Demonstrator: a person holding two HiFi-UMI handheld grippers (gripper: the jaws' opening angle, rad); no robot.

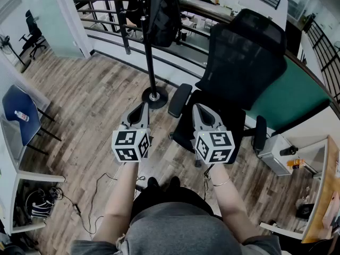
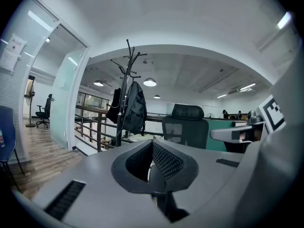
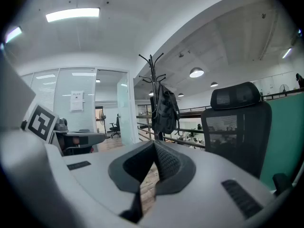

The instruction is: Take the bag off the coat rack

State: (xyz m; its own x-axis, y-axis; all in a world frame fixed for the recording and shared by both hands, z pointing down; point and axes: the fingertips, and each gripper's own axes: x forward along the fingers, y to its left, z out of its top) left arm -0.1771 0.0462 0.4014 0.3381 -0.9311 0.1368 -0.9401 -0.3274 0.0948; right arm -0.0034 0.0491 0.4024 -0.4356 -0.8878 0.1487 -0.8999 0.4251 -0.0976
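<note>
Close in front of the person, two hand-held grippers point forward, roughly level, over a wooden floor. The left gripper (image 1: 142, 110) and the right gripper (image 1: 201, 112) sit side by side, slightly apart. Each gripper view shows its jaws pressed together with nothing between them.

Farther off and a little to the left stands a black coat rack (image 1: 151, 57), a thin pole on a round base. The bag (image 1: 162, 9), a dark backpack, hangs from the upper hooks on the rack's right side, well apart from both grippers. A second dark item (image 2: 114, 106) hangs on the rack's other side; what it is cannot be told. A black mesh office chair (image 1: 234, 62) stands just right of the rack, near the right gripper. A metal railing (image 1: 106, 31) runs behind the rack.

The task appears not yet begun; the step in hand is likely the approach. To do it well, one gripper probably needs to open and rise to the bag's top loop or strap, which is too small to make out here. Lifting the strap up over the hook, rather than pulling outward, should keep the slim rack from tipping. The chair leaves little room on the right.
</note>
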